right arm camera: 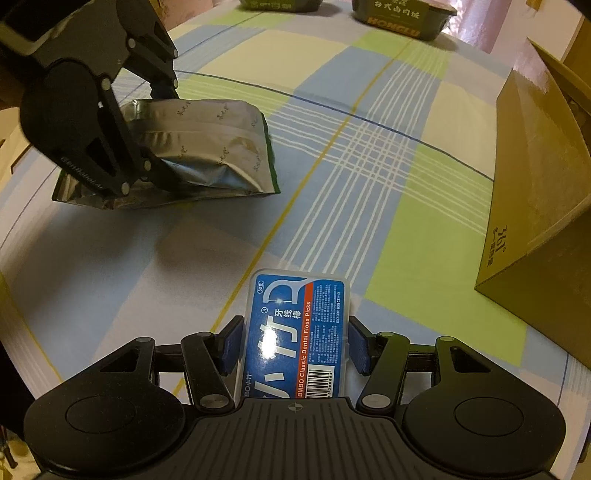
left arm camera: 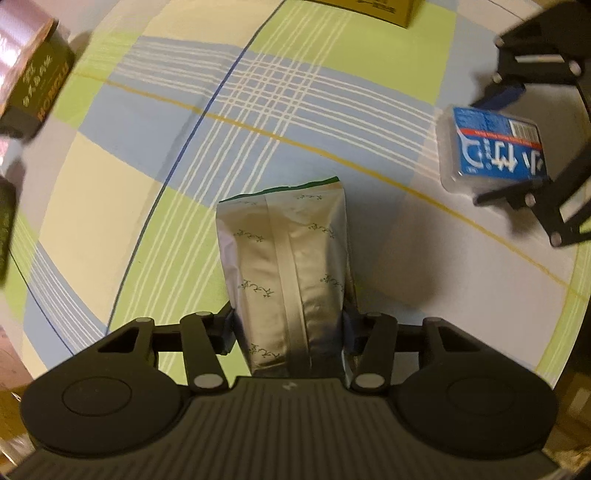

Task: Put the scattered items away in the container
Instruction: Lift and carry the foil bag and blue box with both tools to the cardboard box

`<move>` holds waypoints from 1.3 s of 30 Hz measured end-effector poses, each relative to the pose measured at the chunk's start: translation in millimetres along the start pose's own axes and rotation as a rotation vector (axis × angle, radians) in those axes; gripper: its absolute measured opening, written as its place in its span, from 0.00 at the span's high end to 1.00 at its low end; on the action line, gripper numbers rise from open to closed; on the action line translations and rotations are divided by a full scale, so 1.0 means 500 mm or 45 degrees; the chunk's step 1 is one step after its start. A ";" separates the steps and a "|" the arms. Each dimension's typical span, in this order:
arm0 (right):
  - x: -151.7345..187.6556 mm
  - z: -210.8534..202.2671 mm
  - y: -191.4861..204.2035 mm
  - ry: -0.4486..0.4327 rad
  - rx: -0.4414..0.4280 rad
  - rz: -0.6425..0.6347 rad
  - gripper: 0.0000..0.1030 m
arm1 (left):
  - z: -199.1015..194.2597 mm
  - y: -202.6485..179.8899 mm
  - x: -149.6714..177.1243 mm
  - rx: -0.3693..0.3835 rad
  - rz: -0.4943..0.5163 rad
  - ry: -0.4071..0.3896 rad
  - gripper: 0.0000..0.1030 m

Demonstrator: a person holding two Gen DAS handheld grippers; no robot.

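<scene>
A silver foil pouch with a green top edge sits between the fingers of my left gripper, which is shut on its lower half. In the right wrist view the same pouch lies tilted low over the checked cloth, with the left gripper clamped on it. My right gripper is shut on a blue dental floss pick box. From the left wrist view that floss box shows at the right, within the right gripper. An open tan cardboard box stands at the right.
A checked green, blue and cream cloth covers the surface. Two dark food boxes marked HONGLU stand at the far edge; one of them appears at the left in the left wrist view. The cardboard box's corner shows at the top.
</scene>
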State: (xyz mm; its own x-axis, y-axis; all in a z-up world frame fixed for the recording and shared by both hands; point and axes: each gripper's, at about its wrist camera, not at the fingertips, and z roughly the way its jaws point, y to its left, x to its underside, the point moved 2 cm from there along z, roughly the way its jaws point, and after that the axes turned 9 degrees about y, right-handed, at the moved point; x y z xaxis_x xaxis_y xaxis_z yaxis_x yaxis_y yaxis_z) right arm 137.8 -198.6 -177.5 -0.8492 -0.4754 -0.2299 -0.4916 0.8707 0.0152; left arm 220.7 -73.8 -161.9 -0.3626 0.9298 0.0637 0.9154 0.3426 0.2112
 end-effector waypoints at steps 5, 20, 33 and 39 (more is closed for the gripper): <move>0.005 -0.009 0.004 -0.003 0.010 -0.008 0.42 | -0.014 -0.015 0.014 -0.020 0.019 -0.024 0.54; 0.024 -0.106 -0.011 -0.105 0.032 0.051 0.42 | -0.078 -0.018 0.019 -0.046 -0.002 -0.068 0.55; 0.037 -0.282 -0.113 -0.246 0.079 0.160 0.42 | -0.260 -0.041 -0.090 -0.076 0.003 -0.187 0.55; 0.028 -0.366 -0.208 -0.299 0.149 0.153 0.42 | -0.345 -0.041 -0.201 -0.024 -0.073 -0.256 0.55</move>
State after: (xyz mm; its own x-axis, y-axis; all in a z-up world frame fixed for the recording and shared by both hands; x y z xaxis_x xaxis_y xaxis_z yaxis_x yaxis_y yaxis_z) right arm 141.6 -319.1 -4.6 -0.8252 -0.3379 -0.4526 -0.3531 0.9340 -0.0536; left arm 208.1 -197.4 -4.7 -0.3700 0.9178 -0.1442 0.8903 0.3946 0.2273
